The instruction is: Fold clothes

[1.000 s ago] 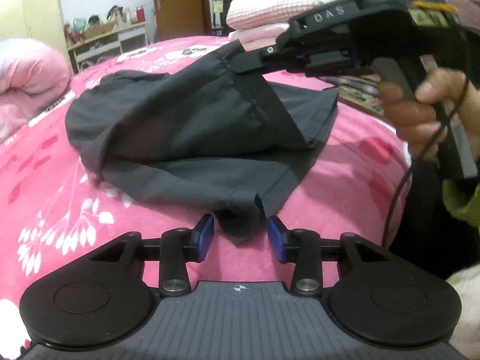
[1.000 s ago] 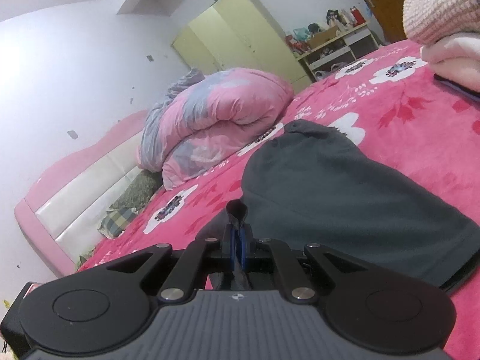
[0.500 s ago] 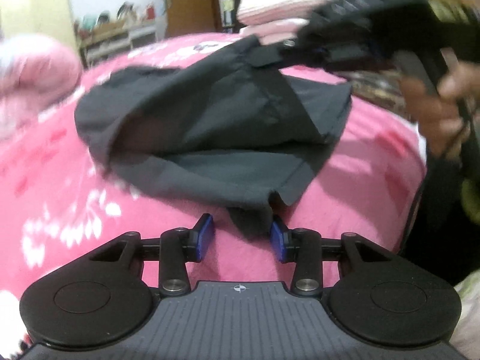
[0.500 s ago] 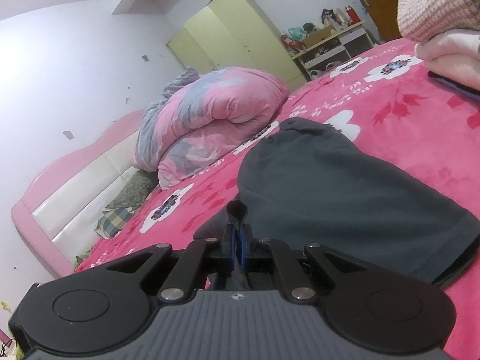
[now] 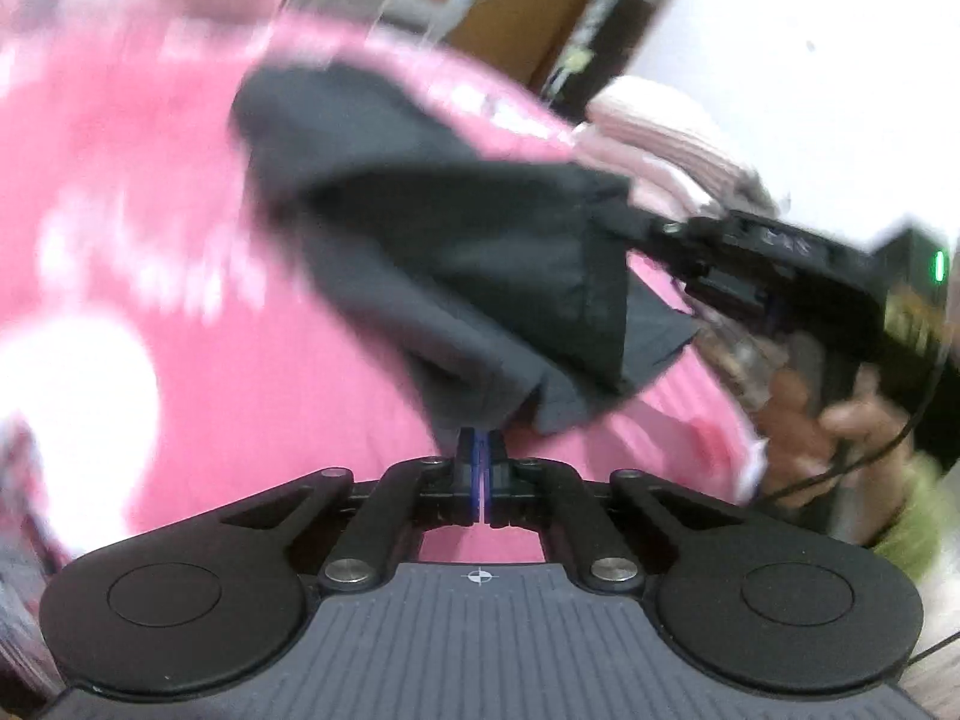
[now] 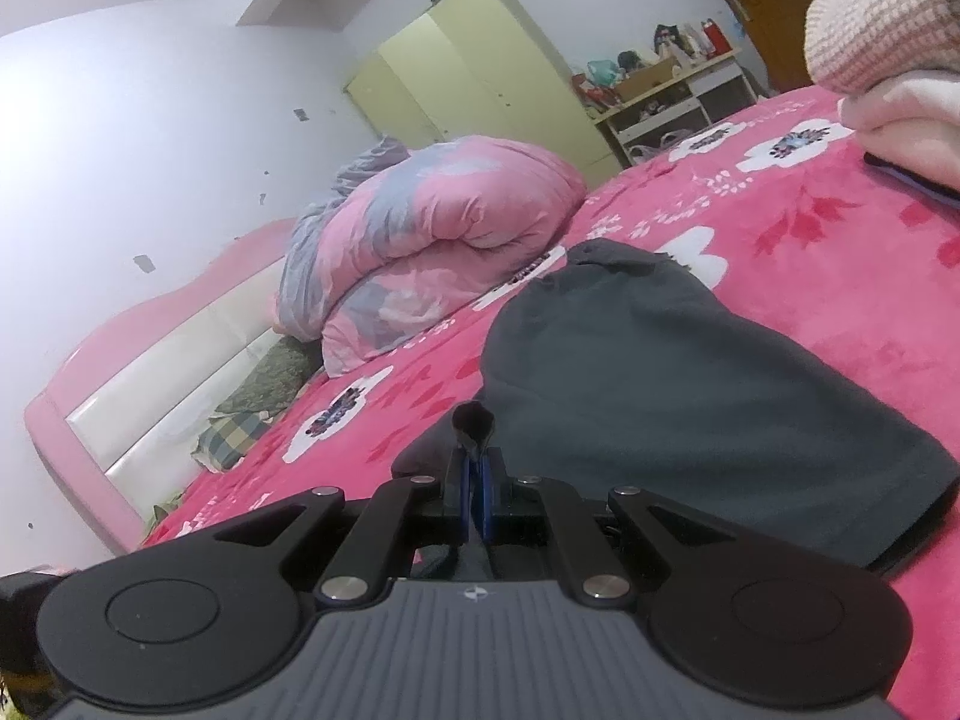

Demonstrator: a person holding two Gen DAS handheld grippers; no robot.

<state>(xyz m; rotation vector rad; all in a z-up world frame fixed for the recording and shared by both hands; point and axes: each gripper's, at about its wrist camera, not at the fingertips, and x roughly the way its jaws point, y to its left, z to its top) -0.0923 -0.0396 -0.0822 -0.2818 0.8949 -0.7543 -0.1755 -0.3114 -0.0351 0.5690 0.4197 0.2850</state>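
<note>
A dark grey garment (image 5: 456, 252) lies on the pink floral bed. My left gripper (image 5: 480, 450) is shut on its near corner, and the left wrist view is blurred by motion. My right gripper (image 6: 477, 480) is shut on a fold of the same garment (image 6: 660, 396), which spreads away to the right of it. The right gripper also shows in the left wrist view (image 5: 648, 234), holding the garment's far edge lifted off the bed.
A rolled pink and grey quilt (image 6: 432, 240) lies by the pink headboard (image 6: 150, 360). Folded pink clothes (image 6: 888, 72) are stacked at the right, also in the left wrist view (image 5: 660, 144). A yellow wardrobe (image 6: 474, 78) and cluttered shelf (image 6: 672, 90) stand behind.
My left gripper has closed on the garment's near corner; it was open around it before. The left view has swung and blurred. The right gripper keeps its hold.
</note>
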